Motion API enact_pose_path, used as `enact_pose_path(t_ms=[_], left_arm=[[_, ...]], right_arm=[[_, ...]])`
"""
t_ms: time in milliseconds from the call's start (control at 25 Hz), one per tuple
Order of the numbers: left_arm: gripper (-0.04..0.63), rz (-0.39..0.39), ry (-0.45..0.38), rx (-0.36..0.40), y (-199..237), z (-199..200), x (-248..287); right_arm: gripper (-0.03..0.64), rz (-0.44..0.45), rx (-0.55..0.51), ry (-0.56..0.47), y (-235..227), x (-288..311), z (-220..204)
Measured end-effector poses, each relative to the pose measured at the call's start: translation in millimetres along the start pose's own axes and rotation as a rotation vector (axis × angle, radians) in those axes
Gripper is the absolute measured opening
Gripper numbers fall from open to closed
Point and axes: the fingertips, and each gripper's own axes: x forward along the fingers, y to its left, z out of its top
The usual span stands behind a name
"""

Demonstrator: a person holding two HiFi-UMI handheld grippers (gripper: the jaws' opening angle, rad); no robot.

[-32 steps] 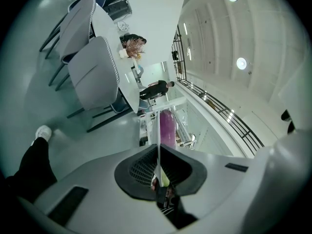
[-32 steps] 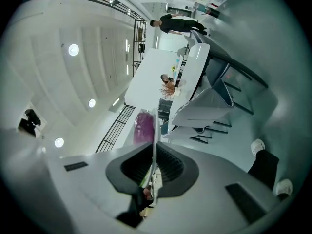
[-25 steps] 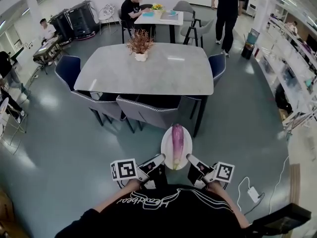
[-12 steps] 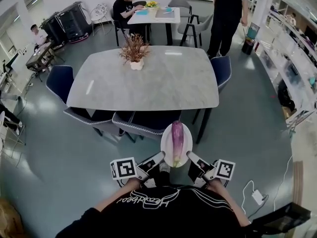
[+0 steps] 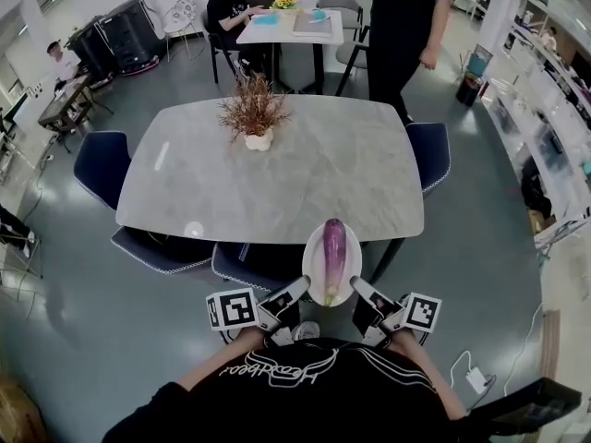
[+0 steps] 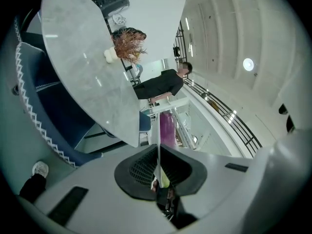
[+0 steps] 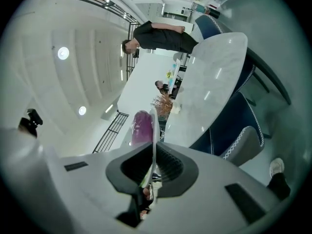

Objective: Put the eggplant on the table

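Note:
A long purple eggplant [image 5: 333, 252] lies on a white oval plate [image 5: 310, 264], held in the air at the near edge of the grey marble table [image 5: 305, 173]. My left gripper [image 5: 300, 290] is shut on the plate's near-left rim and my right gripper [image 5: 359, 291] is shut on its near-right rim. In the left gripper view the plate [image 6: 159, 143] shows edge-on between the jaws of the gripper [image 6: 158, 168], with the eggplant [image 6: 167, 128] beyond. The right gripper view shows the same: the plate edge [image 7: 154, 133], the eggplant [image 7: 142, 126] and the gripper [image 7: 152, 165].
A dried plant in a white pot [image 5: 255, 114] stands on the far left part of the table. Blue chairs [image 5: 100, 162] are tucked in on the near, left and right sides. A person in black [image 5: 399, 21] stands at the far right corner. Another table [image 5: 291, 26] is behind.
I have come closer to the marble table with the plate, which now reaches its near edge. The standing person has walked toward the table's far side.

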Motion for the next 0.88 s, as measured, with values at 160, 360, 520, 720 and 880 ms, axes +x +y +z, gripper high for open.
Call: enact_pose_path(t_ms=[160,360,520,720,880], left_arm=[[0.023,-0.013,-0.004,0.003,6.1,39.3,13.2],[0.023,-0.024,0.002,0.025,10.2,68.5,26.8],[0.023,-0.018,0.007,0.027,11.4,77.2,32.7],[0.023,-0.002,0.018,0.043,14.2,84.9,44.8],[0.023,0.008,0.009,0.040,18.2,92.3,54.2]], right_arm=[[0.020,-0.008,-0.036,-0.005,0.0,33.0,25.0],[0.020,-0.003,-0.057,-0.022,-2.0,56.0,45.5],[0.020,0.002,-0.054,-0.031,-3.1,61.9,52.8],[0.020,0.000,-0.039,-0.041,-11.8,66.5,63.8],[0.020,0.005,-0.033,-0.037,-17.0,72.6,74.6]])
